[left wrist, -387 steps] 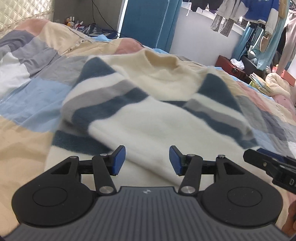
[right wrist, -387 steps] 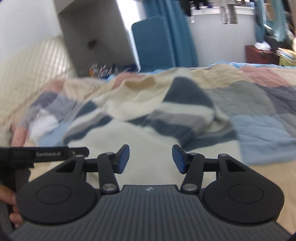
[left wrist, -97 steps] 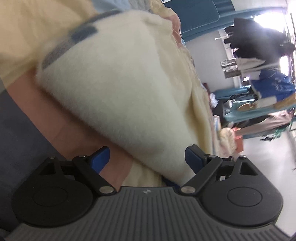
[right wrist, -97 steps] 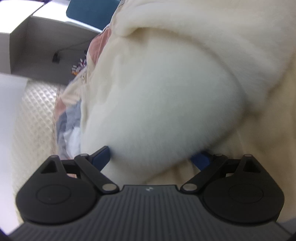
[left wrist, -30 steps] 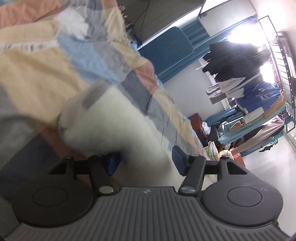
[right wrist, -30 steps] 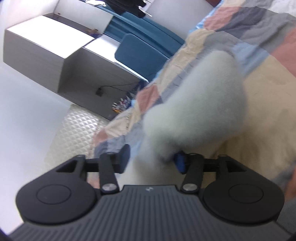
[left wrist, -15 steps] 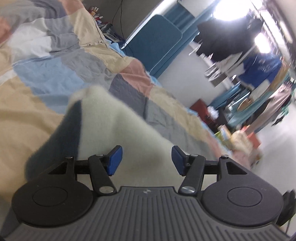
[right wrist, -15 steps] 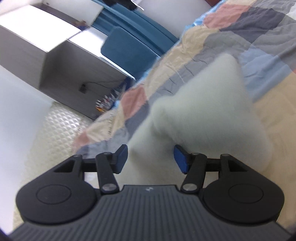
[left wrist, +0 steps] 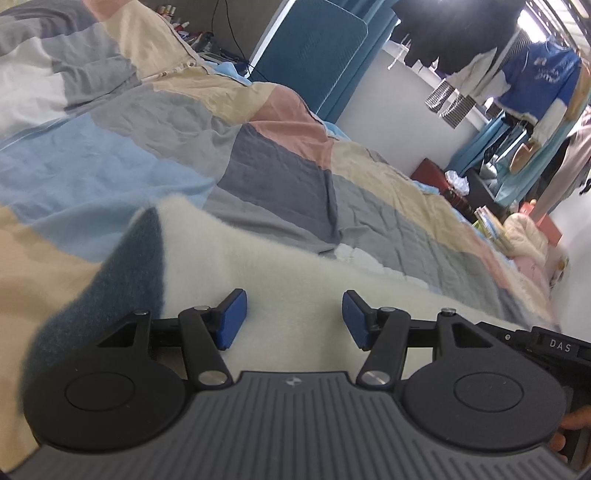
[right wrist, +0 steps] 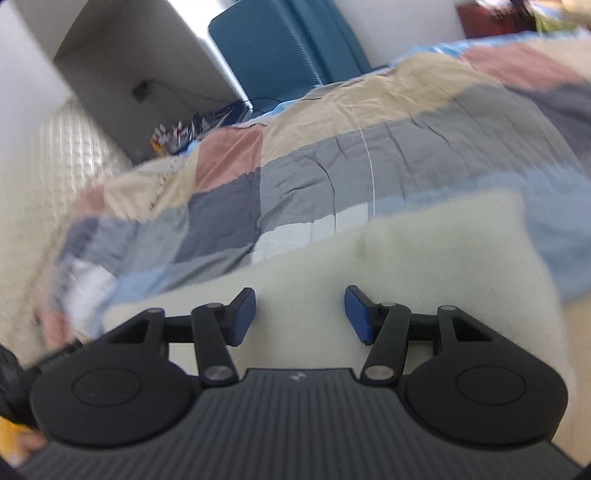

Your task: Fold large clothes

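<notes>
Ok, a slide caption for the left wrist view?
Left gripper open over the folded cream sweater on the patchwork quilt.

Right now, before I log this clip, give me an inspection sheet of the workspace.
Surface: patchwork quilt on a bed, wrinkled.
Job's things: cream sweater with a dark blue band, lying folded on the quilt.
Clutter: small items beside the bed.
Grippers: left gripper open above the sweater; right gripper closing, pads off the fabric.
Cables: black cable down the wall.
Surroundings: blue chair, hanging clothes.
</notes>
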`<state>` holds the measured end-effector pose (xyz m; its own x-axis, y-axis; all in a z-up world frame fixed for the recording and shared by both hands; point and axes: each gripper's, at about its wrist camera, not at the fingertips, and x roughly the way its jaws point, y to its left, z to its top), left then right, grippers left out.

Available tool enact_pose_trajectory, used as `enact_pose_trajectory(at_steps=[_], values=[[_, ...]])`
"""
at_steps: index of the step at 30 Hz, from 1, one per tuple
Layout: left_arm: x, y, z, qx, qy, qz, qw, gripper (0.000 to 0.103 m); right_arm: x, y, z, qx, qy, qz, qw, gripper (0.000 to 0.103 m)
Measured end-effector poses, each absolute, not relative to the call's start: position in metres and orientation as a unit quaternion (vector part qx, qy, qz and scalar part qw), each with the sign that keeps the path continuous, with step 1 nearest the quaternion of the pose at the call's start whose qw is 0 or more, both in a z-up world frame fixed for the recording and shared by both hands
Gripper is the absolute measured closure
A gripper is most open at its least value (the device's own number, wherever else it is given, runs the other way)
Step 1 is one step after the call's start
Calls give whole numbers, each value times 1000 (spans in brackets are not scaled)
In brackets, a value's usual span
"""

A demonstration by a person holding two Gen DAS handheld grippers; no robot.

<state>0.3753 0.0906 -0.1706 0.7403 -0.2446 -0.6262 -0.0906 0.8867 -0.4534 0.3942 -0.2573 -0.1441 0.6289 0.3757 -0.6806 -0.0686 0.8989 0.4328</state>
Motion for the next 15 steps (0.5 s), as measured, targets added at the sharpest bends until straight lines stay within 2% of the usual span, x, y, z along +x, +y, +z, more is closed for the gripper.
enact_pose_trajectory(at_steps=[15], values=[[389, 82, -179, -204, 347, -38, 915, 40, 421, -245, -166, 135, 402, 134, 896, 47]])
